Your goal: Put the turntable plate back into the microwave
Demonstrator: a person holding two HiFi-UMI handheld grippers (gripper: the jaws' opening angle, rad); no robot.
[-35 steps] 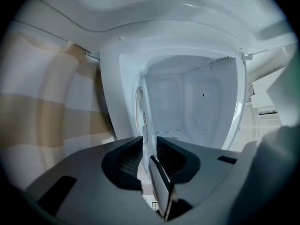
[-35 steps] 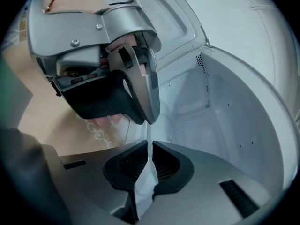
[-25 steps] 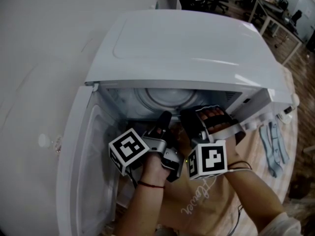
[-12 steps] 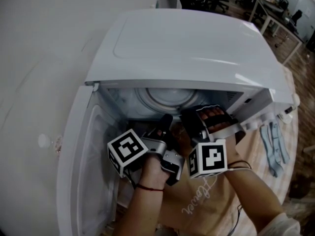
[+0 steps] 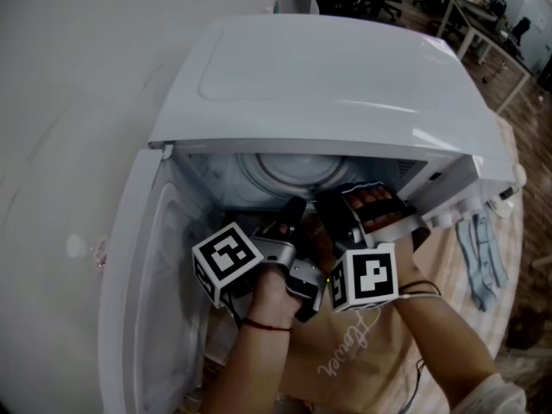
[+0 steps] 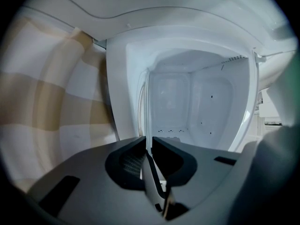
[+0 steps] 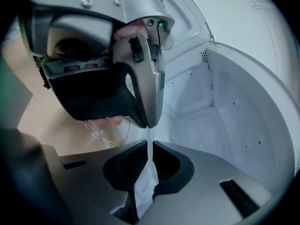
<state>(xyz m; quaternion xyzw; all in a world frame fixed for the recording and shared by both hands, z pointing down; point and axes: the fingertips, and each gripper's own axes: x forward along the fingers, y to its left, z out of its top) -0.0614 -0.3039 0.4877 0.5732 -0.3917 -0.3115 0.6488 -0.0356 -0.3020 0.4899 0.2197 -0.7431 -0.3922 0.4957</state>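
The glass turntable plate lies part way inside the open white microwave. Both grippers reach into the opening side by side. My left gripper has just been closing its jaws. In the left gripper view the left gripper now pinches the plate's thin rim, seen edge-on. My right gripper is also shut on the rim. In the right gripper view a sliver of glass runs between the jaws of the right gripper, and the left gripper's body sits just ahead.
The microwave door swings open to the left. The oven stands on a beige cloth. A blue-grey rag lies at the right. Office desks and chairs stand far behind.
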